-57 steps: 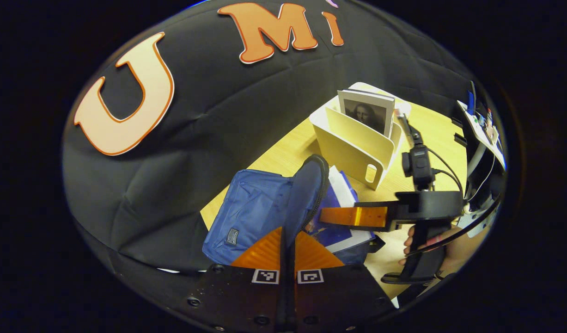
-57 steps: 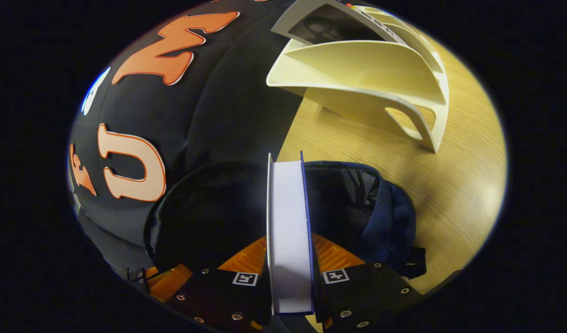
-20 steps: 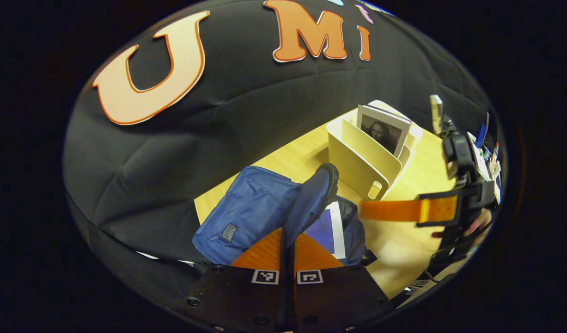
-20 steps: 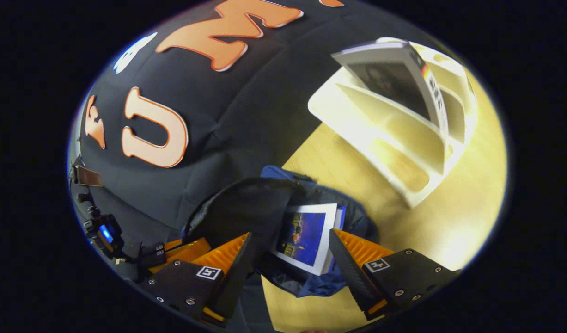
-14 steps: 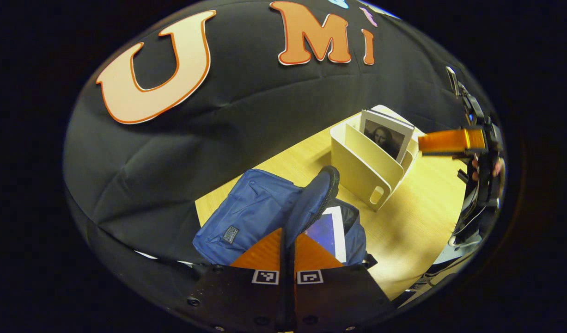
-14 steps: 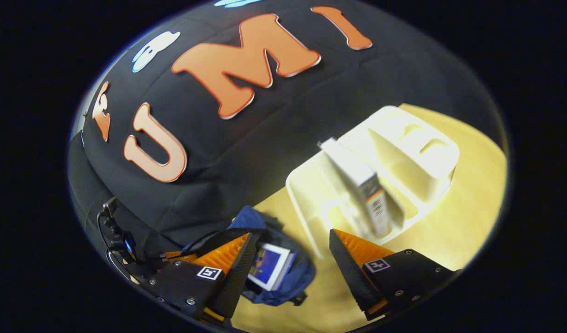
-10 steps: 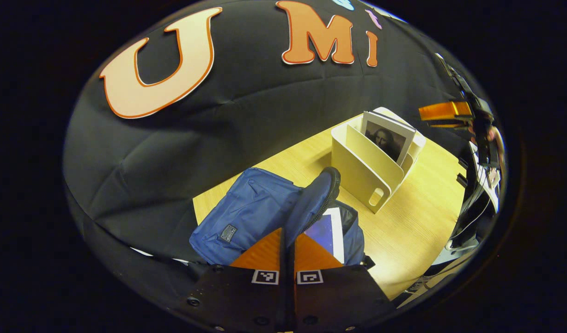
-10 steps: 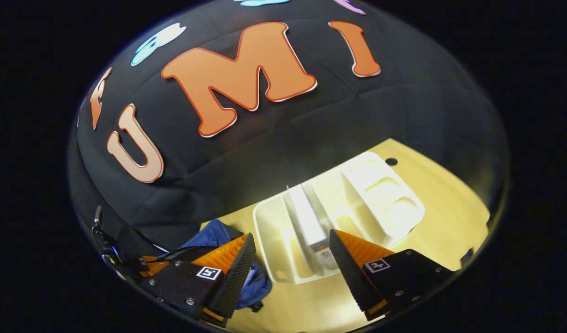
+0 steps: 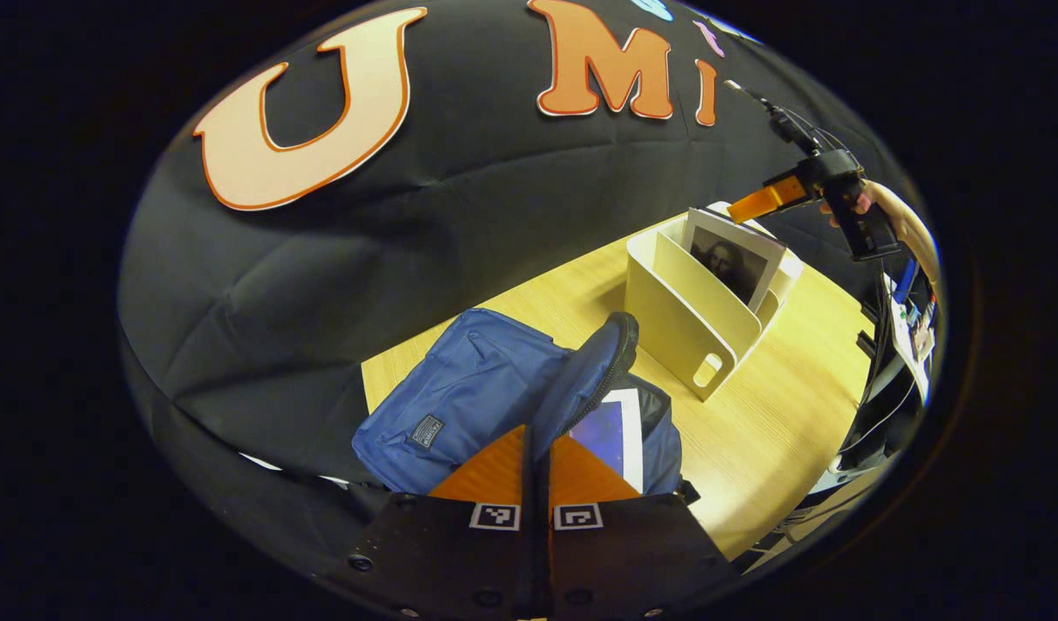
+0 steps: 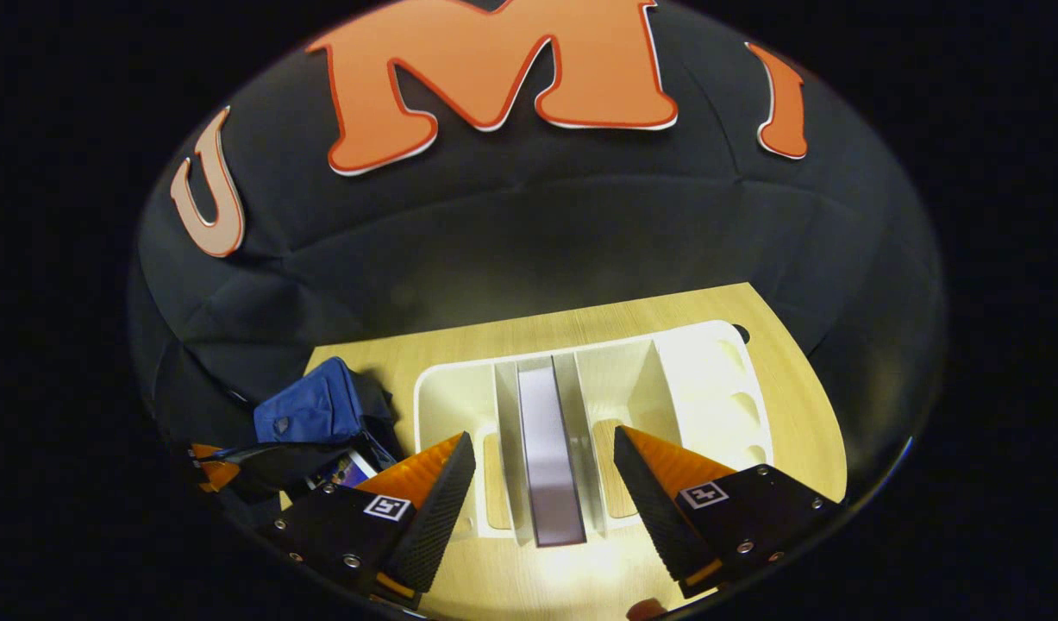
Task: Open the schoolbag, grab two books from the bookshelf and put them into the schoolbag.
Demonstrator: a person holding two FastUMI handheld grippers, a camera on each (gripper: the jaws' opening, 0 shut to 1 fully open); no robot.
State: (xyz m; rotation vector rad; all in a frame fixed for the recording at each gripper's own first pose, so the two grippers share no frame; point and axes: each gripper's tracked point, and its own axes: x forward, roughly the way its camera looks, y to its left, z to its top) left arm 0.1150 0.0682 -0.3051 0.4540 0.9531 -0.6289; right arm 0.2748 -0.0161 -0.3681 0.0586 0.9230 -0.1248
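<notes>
Schoolbag (image 9: pixel 460 405) open on the near left of the table (image 9: pixel 779 414), flap clamped in the left gripper (image 9: pixel 537 448). One book (image 9: pixel 619 431) already inside. Second book (image 10: pixel 546 448) upright in the bookshelf (image 10: pixel 710 379), far right. Right gripper (image 10: pixel 541 483) above it, fingers apart, nothing held.

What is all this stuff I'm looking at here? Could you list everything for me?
Schoolbag: one, blue, on the table's left part, flap held up.
Book in bag: one, blue cover with white edge, inside the open schoolbag.
Bookshelf: one, cream, on the table beside the schoolbag.
Book on shelf: one, portrait cover, upright in a bookshelf slot.
Table: one, light wood.
Left hand-held gripper: shut on the schoolbag's flap.
Right hand-held gripper: open, above the shelved book.
</notes>
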